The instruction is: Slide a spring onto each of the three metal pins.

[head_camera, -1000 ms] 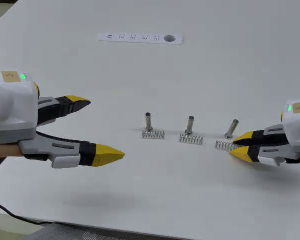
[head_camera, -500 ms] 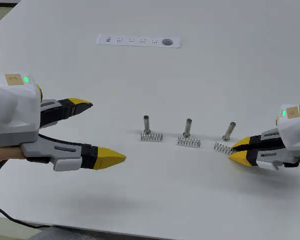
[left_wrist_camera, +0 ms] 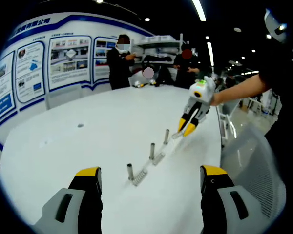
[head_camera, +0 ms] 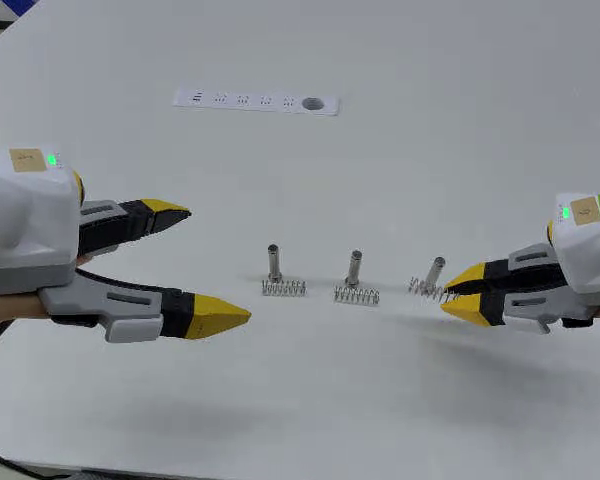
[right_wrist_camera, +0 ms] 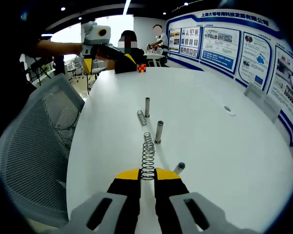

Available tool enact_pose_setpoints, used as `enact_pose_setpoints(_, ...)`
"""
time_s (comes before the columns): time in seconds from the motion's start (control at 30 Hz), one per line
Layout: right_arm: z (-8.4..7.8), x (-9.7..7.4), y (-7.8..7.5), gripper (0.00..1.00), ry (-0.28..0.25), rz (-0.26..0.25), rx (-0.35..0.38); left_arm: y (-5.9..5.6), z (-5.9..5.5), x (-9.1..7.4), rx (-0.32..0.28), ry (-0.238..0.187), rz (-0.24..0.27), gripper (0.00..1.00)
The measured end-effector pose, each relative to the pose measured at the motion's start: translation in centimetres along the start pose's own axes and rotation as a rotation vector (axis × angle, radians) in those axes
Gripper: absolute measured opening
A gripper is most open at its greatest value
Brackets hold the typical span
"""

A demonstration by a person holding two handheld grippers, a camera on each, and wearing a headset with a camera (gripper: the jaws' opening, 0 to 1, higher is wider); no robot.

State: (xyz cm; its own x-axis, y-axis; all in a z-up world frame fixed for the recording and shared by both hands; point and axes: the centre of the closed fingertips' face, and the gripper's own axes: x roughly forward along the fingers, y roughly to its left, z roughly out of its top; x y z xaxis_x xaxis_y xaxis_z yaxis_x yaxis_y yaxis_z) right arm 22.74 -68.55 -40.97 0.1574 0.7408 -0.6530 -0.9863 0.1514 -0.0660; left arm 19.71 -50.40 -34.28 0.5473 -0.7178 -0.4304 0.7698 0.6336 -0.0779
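The spring [right_wrist_camera: 147, 163] pinched between the right gripper's [head_camera: 450, 292] matt yellow fingertips is thin, bright metal wire. The three pins [head_camera: 354, 268] just ahead of those fingertips are smooth metal with a dull gleam. That gripper and the left gripper [head_camera: 215, 263] have smooth, faintly glossy white, grey and black plastic shells, and the tabletop [head_camera: 310, 400] under the fingers is white, smooth and matt.

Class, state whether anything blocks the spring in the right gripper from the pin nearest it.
Nothing visible does. The right gripper holds the spring by one end; the nearest pin stands beside it.
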Motion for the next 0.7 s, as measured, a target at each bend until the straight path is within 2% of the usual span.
enact_pose_setpoints(0.13, 2.0, -0.5, 0.8, 0.11, -0.012, 0.013, -0.050, -0.8, 0.9, 0.9, 0.023, -0.014, -0.039, 0.81)
enact_pose_setpoints(0.33, 4.8, -0.9, 2.2, 0.11, -0.036, 0.026, -0.107, -2.8, 1.3, 2.5, 0.060, -0.011, -0.112, 0.73)
enact_pose_setpoints(0.5, 6.4, -0.8, 3.7, 0.11, -0.051, 0.058, -0.141, -4.8, 2.0, 3.8, 0.119, -0.039, -0.156, 0.66)
enact_pose_setpoints(0.57, 6.8, -0.5, 4.4, 0.11, -0.054, 0.077, -0.151, -5.5, 2.0, 4.4, 0.121, -0.037, -0.168, 0.64)
enact_pose_setpoints(0.7, 7.5, -0.1, 5.7, 0.11, -0.051, 0.107, -0.176, -7.3, 1.7, 5.1, 0.136, -0.022, -0.235, 0.58)
